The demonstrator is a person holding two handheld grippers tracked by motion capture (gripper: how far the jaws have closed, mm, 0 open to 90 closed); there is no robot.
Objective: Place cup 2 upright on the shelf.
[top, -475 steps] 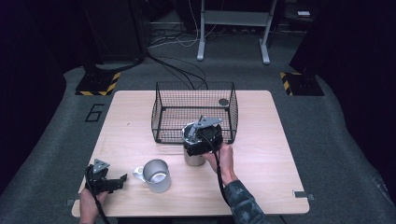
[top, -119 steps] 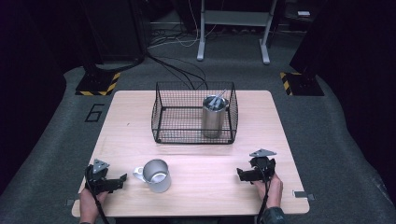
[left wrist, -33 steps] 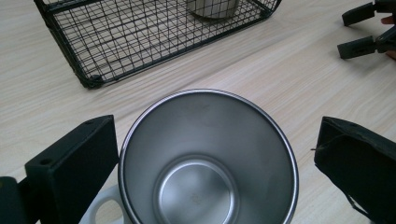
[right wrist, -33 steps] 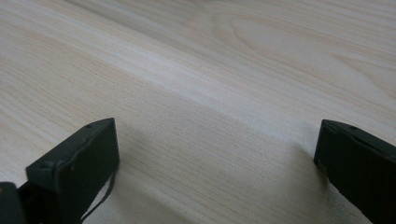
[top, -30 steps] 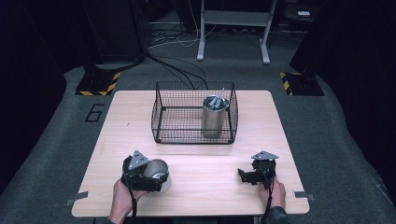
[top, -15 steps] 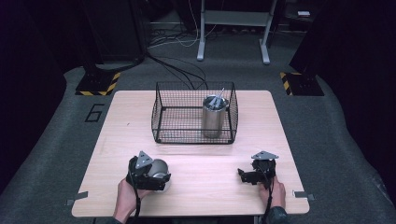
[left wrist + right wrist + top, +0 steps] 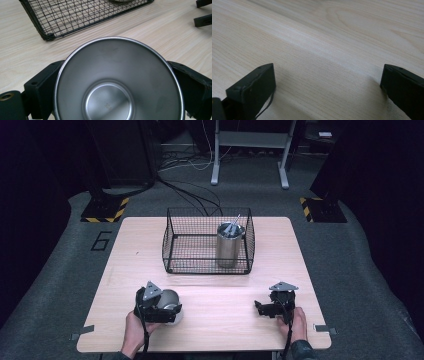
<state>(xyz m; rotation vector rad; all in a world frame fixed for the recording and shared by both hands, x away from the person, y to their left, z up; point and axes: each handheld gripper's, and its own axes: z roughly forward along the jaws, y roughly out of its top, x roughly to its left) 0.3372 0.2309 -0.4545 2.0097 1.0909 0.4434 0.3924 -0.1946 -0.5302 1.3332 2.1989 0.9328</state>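
The left gripper (image 7: pixel 161 306) brackets the rigid, likely slippery steel mug (image 7: pixel 117 80) below its rim; the right gripper (image 7: pixel 266 309) gapes empty

High view overlooks the table (image 7: pixel 210 285); gripper views sit perhaps inches above it.

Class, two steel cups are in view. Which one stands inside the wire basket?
The tall cup holding utensils, inside the basket; the short cup sits between the left tongs.
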